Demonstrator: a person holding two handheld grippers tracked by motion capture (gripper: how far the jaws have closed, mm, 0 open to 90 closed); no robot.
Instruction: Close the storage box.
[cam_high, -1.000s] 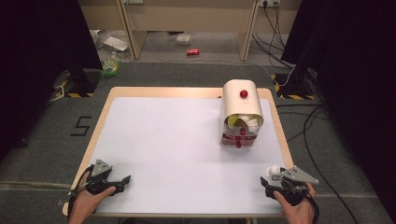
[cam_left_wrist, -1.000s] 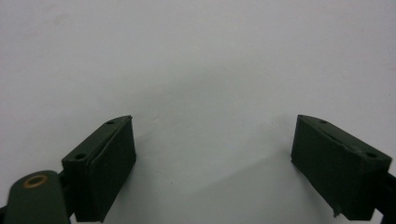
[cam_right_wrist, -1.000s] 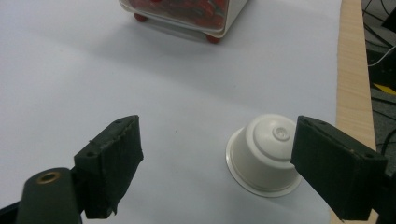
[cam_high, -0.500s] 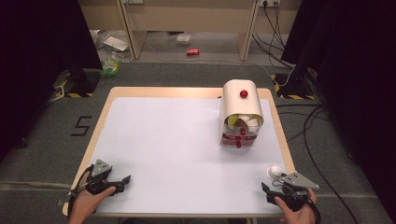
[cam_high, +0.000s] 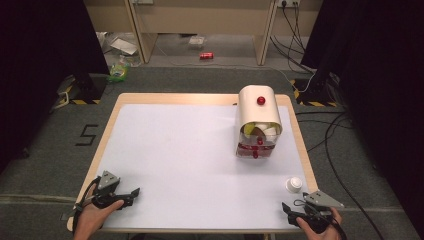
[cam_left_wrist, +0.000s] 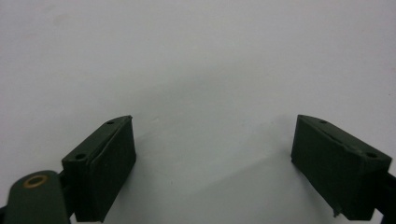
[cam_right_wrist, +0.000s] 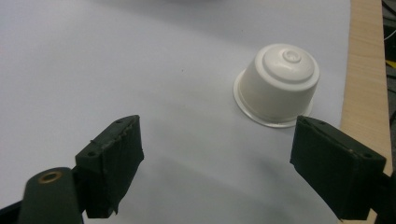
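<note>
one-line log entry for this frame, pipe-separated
left gripper: open, idle | right gripper: open, empty | white capsule: upside down on table, just ahead of right jaws, untouched | dispenser: far right

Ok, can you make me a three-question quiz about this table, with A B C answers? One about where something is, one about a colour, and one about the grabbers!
1. Where does the white cup stand?
A. on the floor
B. on the table near the right gripper
C. inside the box

2. What colour is the knob on top of the box?
A. red
B. blue
C. green

3. How are the left gripper's jaws?
A. shut on the cup
B. shut on nothing
C. open

Answers:
1 B, the cup sits upside down on the white top, just ahead of the right gripper.
2 A, the high view shows a red knob.
3 C, its jaws stand wide apart over bare table.
</note>
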